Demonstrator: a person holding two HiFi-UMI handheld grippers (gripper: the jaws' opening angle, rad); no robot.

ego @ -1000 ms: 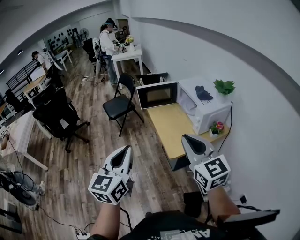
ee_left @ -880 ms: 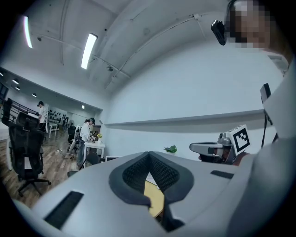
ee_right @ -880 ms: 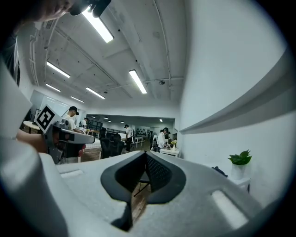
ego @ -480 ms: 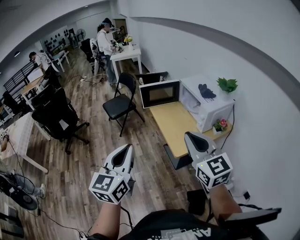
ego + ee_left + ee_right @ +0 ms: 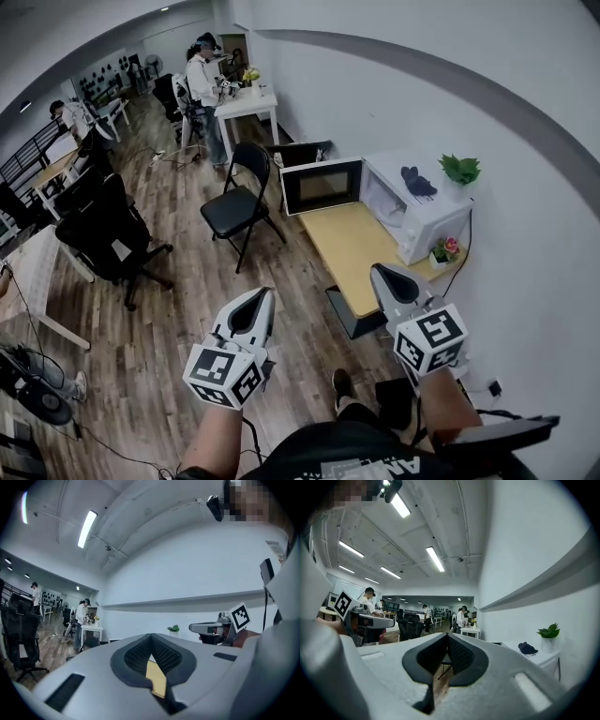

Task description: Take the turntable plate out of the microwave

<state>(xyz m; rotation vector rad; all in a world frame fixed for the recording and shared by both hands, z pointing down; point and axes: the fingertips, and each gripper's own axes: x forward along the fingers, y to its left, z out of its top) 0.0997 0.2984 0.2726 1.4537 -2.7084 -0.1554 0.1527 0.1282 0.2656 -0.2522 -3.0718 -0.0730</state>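
A white microwave (image 5: 420, 214) stands on a wooden table (image 5: 354, 246) against the right wall, its door (image 5: 322, 186) swung wide open to the left. The turntable plate is not visible; the cavity is too small and dim to read. My left gripper (image 5: 265, 296) is held over the floor, well short of the table, shut and empty. My right gripper (image 5: 379, 273) hovers at the table's near end, also shut with nothing in it. In the left gripper view the pads (image 5: 151, 654) meet; the right gripper view shows the same (image 5: 447, 652).
A black folding chair (image 5: 236, 208) stands left of the open door, an office chair (image 5: 105, 234) further left. A potted plant (image 5: 459, 171) and a dark object (image 5: 416, 183) sit on the microwave, a small flower pot (image 5: 439, 251) beside it. A person stands at a far white table (image 5: 247, 103).
The whole view has shifted nearer the table and a shoe has appeared below. Both grippers have advanced with it, still shut and empty.
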